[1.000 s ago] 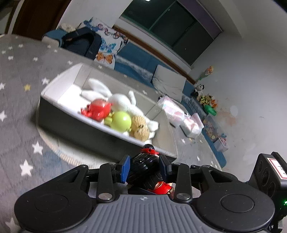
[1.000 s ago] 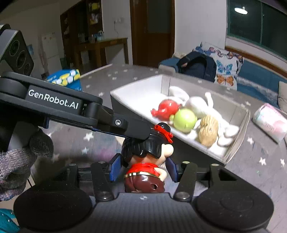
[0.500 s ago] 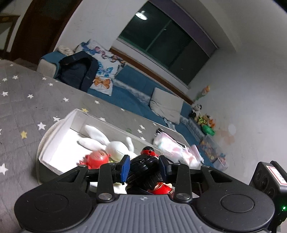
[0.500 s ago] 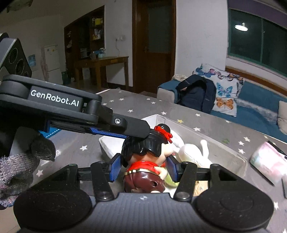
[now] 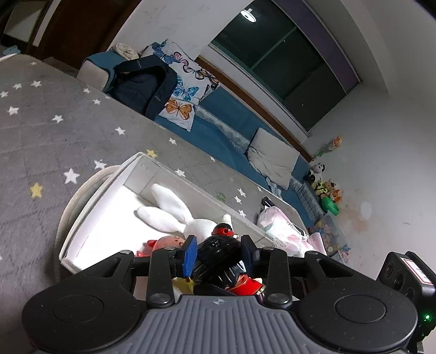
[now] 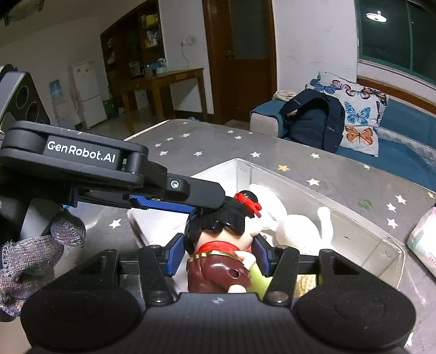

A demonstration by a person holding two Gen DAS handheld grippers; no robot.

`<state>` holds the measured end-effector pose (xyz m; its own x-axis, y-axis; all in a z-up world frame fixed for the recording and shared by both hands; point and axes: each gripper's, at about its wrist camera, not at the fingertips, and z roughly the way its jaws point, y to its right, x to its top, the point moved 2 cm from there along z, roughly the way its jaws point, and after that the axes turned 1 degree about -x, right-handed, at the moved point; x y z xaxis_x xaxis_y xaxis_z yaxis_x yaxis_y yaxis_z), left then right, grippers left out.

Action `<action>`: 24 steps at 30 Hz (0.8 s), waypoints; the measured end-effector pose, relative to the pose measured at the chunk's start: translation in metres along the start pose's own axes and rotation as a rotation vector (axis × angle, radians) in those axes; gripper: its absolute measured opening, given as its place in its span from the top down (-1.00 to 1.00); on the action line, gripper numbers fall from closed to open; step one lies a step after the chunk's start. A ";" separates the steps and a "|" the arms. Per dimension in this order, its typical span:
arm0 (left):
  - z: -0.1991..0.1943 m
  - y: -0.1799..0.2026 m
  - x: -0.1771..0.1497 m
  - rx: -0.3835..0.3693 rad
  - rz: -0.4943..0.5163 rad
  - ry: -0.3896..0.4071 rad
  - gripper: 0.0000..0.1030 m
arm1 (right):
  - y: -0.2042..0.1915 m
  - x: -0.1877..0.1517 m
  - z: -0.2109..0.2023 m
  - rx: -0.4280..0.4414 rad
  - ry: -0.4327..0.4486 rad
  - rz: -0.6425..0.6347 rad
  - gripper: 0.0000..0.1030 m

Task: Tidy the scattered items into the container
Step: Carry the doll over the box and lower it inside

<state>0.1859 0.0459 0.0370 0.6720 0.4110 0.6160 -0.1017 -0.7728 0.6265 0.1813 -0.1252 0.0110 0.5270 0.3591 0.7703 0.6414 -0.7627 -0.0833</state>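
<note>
Grey star-patterned rug [image 5: 54, 130], blue sofa [image 5: 218, 130], dark window [image 5: 286, 62], wooden door [image 6: 239, 54].

Glossy black-haired plastic doll [image 6: 218, 239] with red bow, red collar, maroon skirt; white plush rabbit [image 5: 174, 215]; grey mat [image 5: 54, 128] patterned with white stars.

dim room | ceiling lamp [image 6: 377, 17] (window-reflected) | fisheye-bent edges | container floor overexposed

Box [image 5: 92, 201] left end bare; plush rabbit [image 5: 174, 215] fills middle.
</note>
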 end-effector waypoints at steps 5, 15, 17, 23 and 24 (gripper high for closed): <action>0.013 0.012 0.009 -0.015 0.022 0.009 0.27 | 0.014 0.006 -0.002 -0.032 0.024 0.006 -0.04; 0.063 0.018 0.019 -0.046 0.021 -0.022 0.27 | 0.059 0.013 0.010 -0.109 0.002 0.059 -0.04; 0.069 0.014 0.018 -0.034 0.016 -0.035 0.27 | 0.064 0.009 0.015 -0.104 -0.008 0.073 -0.04; 0.077 0.003 0.013 -0.011 0.006 -0.054 0.27 | 0.070 -0.002 0.026 -0.097 -0.032 0.087 -0.04; 0.077 0.001 0.012 -0.008 0.006 -0.057 0.27 | 0.071 -0.003 0.027 -0.094 -0.036 0.087 -0.04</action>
<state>0.2506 0.0123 0.0083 0.7121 0.3783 0.5914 -0.1113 -0.7709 0.6271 0.2400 -0.1656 -0.0143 0.5989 0.3074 0.7395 0.5381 -0.8383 -0.0874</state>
